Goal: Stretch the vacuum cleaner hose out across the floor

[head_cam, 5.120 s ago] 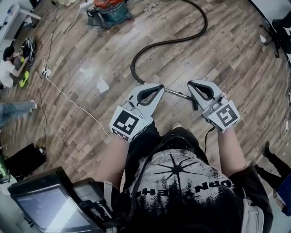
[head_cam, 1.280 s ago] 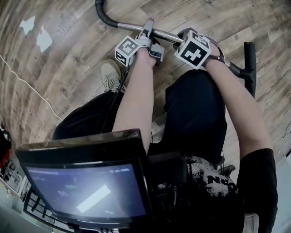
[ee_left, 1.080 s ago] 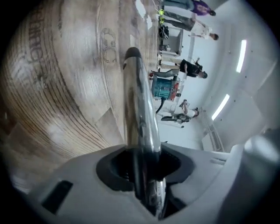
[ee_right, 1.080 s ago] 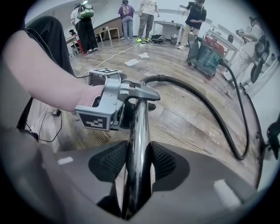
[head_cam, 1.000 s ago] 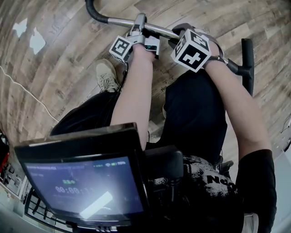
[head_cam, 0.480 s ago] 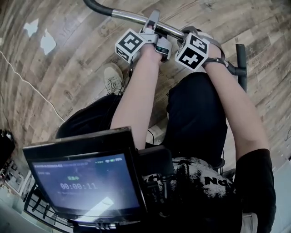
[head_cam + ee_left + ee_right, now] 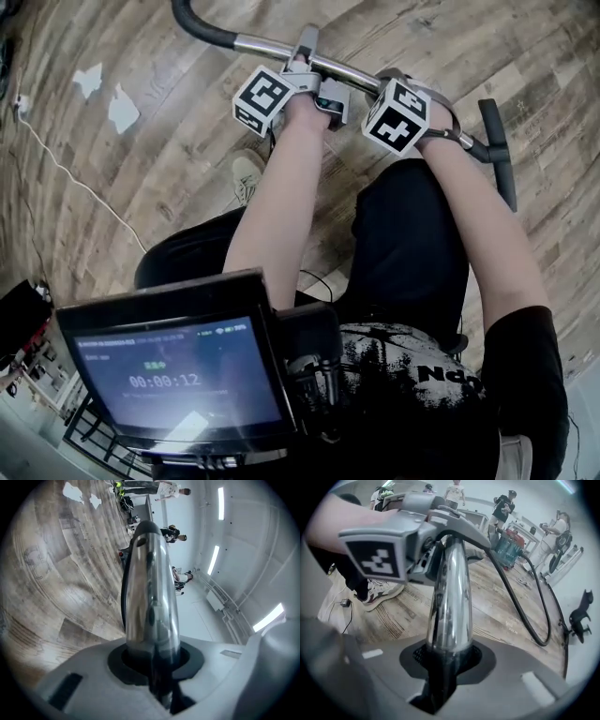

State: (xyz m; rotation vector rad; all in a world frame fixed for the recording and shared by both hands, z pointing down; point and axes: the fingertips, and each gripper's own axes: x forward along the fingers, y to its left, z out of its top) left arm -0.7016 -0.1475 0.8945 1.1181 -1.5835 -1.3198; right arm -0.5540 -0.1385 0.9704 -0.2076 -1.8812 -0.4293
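Left gripper (image 7: 306, 56), right gripper (image 7: 380, 82), jaws just now tighter, on chrome wand (image 7: 267, 47)

hose (image 7: 195, 22): black, looping across wood floor | chrome wand (image 7: 267, 45): held up

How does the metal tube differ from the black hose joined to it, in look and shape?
The metal tube is shiny chrome; the black hose is dull black. The tube runs straight; the hose curves. The tube is up off the wooden floor; the hose trails over it. Both are round and join end to end.
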